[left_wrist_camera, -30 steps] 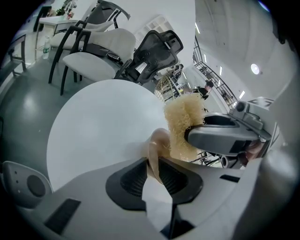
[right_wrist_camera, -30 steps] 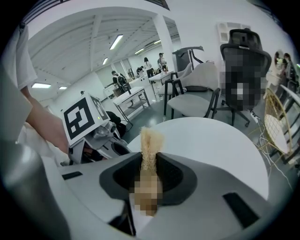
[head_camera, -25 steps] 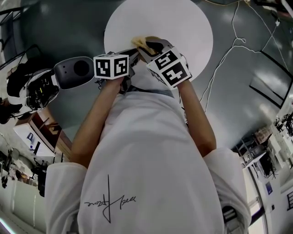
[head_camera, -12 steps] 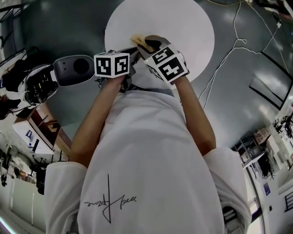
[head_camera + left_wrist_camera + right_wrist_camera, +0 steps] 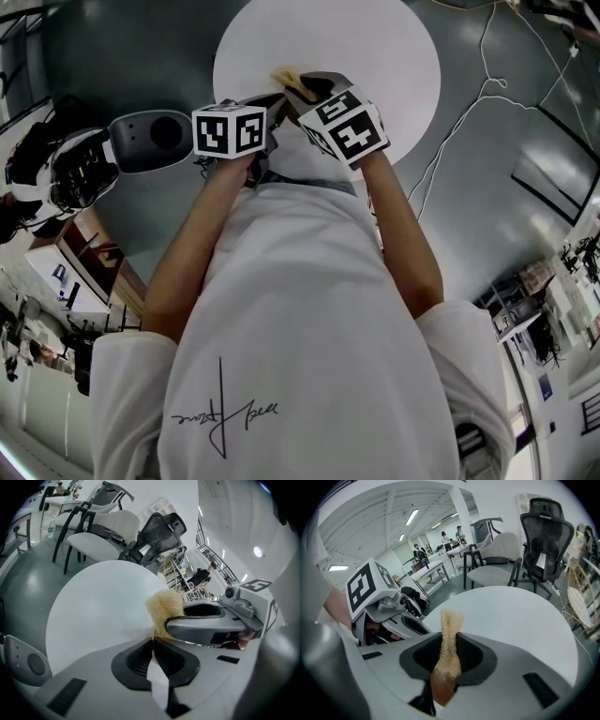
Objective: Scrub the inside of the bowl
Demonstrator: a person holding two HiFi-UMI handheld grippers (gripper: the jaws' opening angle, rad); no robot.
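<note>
The only writing about is a handwritten scrawl (image 5: pixel 225 408) low on the person's white T-shirt (image 5: pixel 300 309), and I cannot read it. The marker cubes (image 5: pixel 228 131) carry black-and-white squares, no letters. The right gripper (image 5: pixel 449 644) is clenched on a straw-coloured fibrous scrubber (image 5: pixel 451 620), whose tuft pokes out over the round white table (image 5: pixel 375 56). The left gripper (image 5: pixel 153 644) — its jaws have just been closing — has its pads drawn together, with nothing I can name between them. The bowl I cannot make out — cubes and hands cover that spot from above. Beyond the table stand a black office chair (image 5: pixel 547 531) and white chairs (image 5: pixel 101 531); a cable (image 5: pixel 459 122) trails across the grey floor.
</note>
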